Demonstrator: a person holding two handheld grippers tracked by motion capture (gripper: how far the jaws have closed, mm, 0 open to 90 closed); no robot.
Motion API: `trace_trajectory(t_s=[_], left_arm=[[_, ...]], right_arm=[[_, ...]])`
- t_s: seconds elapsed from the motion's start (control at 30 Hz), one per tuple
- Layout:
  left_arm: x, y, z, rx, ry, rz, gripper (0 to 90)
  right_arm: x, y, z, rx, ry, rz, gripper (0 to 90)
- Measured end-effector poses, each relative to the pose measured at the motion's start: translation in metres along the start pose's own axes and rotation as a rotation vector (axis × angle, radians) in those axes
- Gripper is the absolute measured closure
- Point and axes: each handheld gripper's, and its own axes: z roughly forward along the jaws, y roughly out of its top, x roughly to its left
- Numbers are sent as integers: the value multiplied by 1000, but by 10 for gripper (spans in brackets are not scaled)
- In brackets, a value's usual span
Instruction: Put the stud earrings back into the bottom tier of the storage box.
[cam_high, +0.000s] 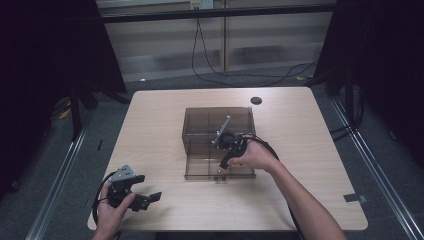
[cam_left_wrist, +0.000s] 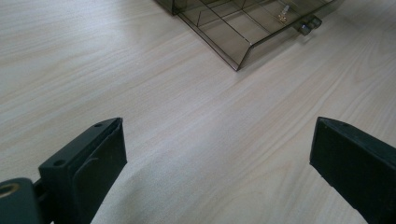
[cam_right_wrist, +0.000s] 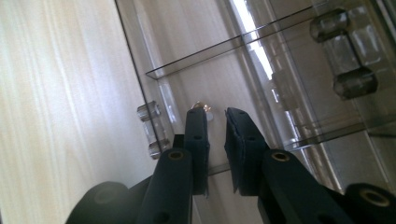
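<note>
The wooden table carries a smoky clear plastic box, split by thin walls into compartments, near its middle. From the high view the box sits well apart from the left gripper, which rests near the table's front left corner in the person's left hand, while the right hand holds the right gripper down into the box's near right part.

The left gripper view looks across bare tabletop with its jaws standing wide apart and nothing between them; the box's near corner lies far ahead, with a clear latch on its front wall and a small shiny piece inside.

The right gripper view gives what the high view cannot: the right gripper has its jaws a narrow gap apart, not pressing on anything. A small gold-and-silver piece, perhaps a stud or screw, lies on the floor of the compartment by the front wall, just at the tip of the left-hand jaw and partly hidden by it. Whether it touches the jaw I cannot tell.
</note>
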Motion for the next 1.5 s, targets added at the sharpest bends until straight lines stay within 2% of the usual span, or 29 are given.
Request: trace_trajectory(t_s=[0.13,0.23,0.5,0.53,0.73,0.87,1.17,1.37,1.5], left_arm=[[0,0,0,0,1,0,38],[0,0,-1,-3,3,-2,38],[0,0,-1,-5,5,-3,38],[0,0,-1,-4,8,-4,38],[0,0,-1,-5,7,-8,37],[0,0,-1,-5,8,-8,37],[0,0,0,-2,6,-6,38],[-1,0,0,0,4,-4,37],[0,0,0,-1,4,-6,37]], right_arm=[[1,-5,-5,-16,-1,-11,788],[1,-9,-9,-32,-10,14,787],[-2,-22,-21,-82,10,42,770],[-2,-27,-24,-85,-5,57,773],[-2,-40,-36,-123,-12,60,782],[-4,-53,-50,-152,-26,80,782],[-16,-82,-68,-153,-71,132,790],[-25,-102,-71,-116,-96,167,800],[-36,-117,-70,-90,-116,204,799]])
